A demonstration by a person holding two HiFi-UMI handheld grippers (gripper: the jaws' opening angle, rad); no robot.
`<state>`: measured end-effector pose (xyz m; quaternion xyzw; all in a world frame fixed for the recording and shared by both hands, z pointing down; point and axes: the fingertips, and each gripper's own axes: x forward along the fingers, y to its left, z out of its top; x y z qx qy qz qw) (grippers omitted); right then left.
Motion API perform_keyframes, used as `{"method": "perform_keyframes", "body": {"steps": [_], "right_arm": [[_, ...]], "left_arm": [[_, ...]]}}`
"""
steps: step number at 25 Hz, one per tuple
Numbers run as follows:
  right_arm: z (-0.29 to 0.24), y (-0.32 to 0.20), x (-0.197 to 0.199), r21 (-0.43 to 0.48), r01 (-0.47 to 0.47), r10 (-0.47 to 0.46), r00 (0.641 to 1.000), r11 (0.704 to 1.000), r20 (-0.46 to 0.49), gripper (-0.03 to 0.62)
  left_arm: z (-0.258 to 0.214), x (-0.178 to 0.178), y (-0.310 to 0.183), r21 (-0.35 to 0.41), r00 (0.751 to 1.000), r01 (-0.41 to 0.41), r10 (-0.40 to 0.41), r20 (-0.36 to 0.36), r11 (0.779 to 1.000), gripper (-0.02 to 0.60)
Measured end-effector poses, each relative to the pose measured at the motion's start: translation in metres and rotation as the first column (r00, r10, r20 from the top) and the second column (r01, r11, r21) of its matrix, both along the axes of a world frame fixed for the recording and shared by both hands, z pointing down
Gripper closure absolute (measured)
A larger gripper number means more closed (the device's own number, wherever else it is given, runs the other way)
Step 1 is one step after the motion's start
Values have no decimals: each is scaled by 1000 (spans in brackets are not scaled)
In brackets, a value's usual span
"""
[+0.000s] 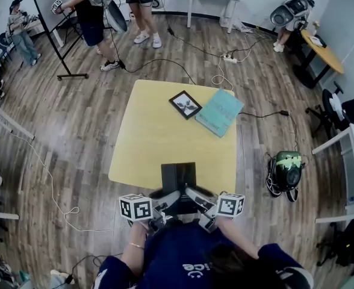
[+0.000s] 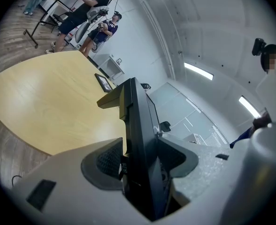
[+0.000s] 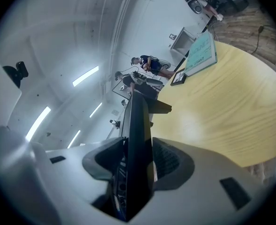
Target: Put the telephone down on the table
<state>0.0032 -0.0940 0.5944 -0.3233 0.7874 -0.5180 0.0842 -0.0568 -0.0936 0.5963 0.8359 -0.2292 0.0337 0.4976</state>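
The telephone [image 1: 178,179] is a flat black unit held over the near edge of the yellow table [image 1: 147,143], close to my body. My left gripper [image 1: 164,200] grips it from the left and my right gripper [image 1: 197,198] from the right, both shut on its near end. In the left gripper view the telephone [image 2: 137,135] stands edge-on between the dark pads [image 2: 111,159]. It also stands edge-on in the right gripper view, where the telephone [image 3: 135,139] is clamped between that gripper's pads [image 3: 167,159]. Whether it touches the tabletop is hidden.
A small black picture frame [image 1: 185,104] and a teal book [image 1: 220,111] lie at the table's far right. A green backpack [image 1: 285,171] sits on the floor to the right. Cables [image 1: 225,65] cross the wooden floor, and people [image 1: 91,17] stand at the back left.
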Motion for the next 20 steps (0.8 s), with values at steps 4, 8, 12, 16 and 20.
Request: {"method": "perform_keyframes", "body": {"steps": [4,8,12,16,20], "right_arm": [[-1,-17,-19,-3,-24,24,1000,1000,2,393],[2,-32,-21,2,-31,31,999,1000,-12,393],[-2,-54,-24,1,-28,28,1000,1000,-4,391],[-1,-72,-23,-6,-1,1,1000,1000,-20,392],[-4,-95,-27,1,25,-25,999,1000,-30,391]], "left_arm": [[0,-18,-19,-4,1000,-25,25,0,1000,348],[3,-21,-34,-3,1000,-29,29,-9,1000,348],[3,-21,-54,-7,1000,-17,17,-16,1000,348],[-1,-23,-71,-4,1000,-3,3,-19,1000,348],[-1,-26,-92,-8,999,26,-26,-22,1000,348]]}}
